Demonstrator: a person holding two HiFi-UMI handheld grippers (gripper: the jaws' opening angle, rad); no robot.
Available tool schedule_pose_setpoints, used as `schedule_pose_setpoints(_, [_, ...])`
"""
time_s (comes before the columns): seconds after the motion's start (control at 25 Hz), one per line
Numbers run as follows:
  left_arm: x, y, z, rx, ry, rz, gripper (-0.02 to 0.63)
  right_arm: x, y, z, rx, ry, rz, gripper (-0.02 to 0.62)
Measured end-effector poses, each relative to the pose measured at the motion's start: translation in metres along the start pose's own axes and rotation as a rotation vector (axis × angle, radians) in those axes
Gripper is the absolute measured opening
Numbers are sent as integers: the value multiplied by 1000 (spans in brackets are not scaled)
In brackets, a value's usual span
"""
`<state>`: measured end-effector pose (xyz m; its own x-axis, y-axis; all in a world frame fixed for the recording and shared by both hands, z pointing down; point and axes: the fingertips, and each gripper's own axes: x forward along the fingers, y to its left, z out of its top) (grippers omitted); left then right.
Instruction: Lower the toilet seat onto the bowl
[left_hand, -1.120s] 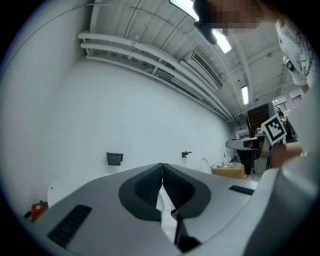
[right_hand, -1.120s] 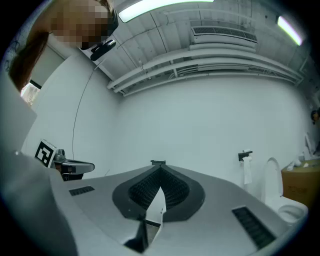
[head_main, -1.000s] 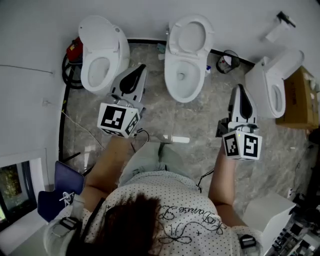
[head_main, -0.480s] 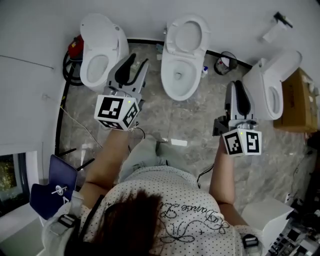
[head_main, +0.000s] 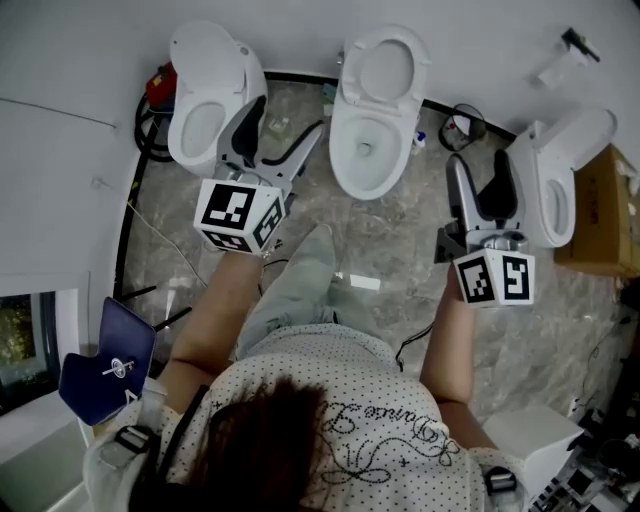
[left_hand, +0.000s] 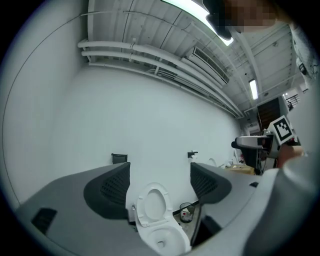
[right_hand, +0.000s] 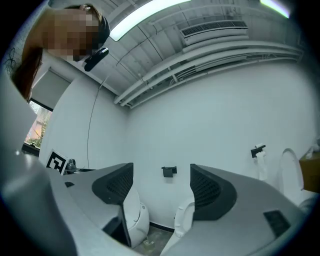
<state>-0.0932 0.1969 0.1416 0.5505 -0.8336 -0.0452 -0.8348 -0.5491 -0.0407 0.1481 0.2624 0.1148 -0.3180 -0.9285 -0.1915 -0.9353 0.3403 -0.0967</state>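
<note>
I see the toilet seat (head_main: 349, 72) standing raised against the wall above the middle bowl (head_main: 338, 150). My left claw (head_main: 288, 120) and right claw (head_main: 480, 165) flank that toilet, short of it. Both have just been opening, jaws wide apart, gripping nothing.

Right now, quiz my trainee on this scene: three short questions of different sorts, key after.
1. Is the white oval seat of the middle white ceramic toilet up or down?
2. True or false: the left claw and right claw both stand open and empty.
3. What stands on the floor between that toilet and the right white toilet? A small dark round bin; B brown cardboard box; C blue chair.
Key: 1 up; 2 true, both have just been opening; 3 A.
</note>
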Motion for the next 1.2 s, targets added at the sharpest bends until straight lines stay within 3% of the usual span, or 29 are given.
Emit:
schedule_pose_setpoints(0.24, [33, 25, -5, -8, -4, 9, 379, 33, -15, -23, 22, 51, -8, 399])
schedule_pose_setpoints(0.88, [180, 128, -22, -16, 7, -108, 380, 184, -54, -58, 21, 82, -125, 388])
schedule_pose_setpoints(1.2, [220, 152, -32, -93, 24, -115, 380, 214, -76, -71, 25, 128, -144, 380])
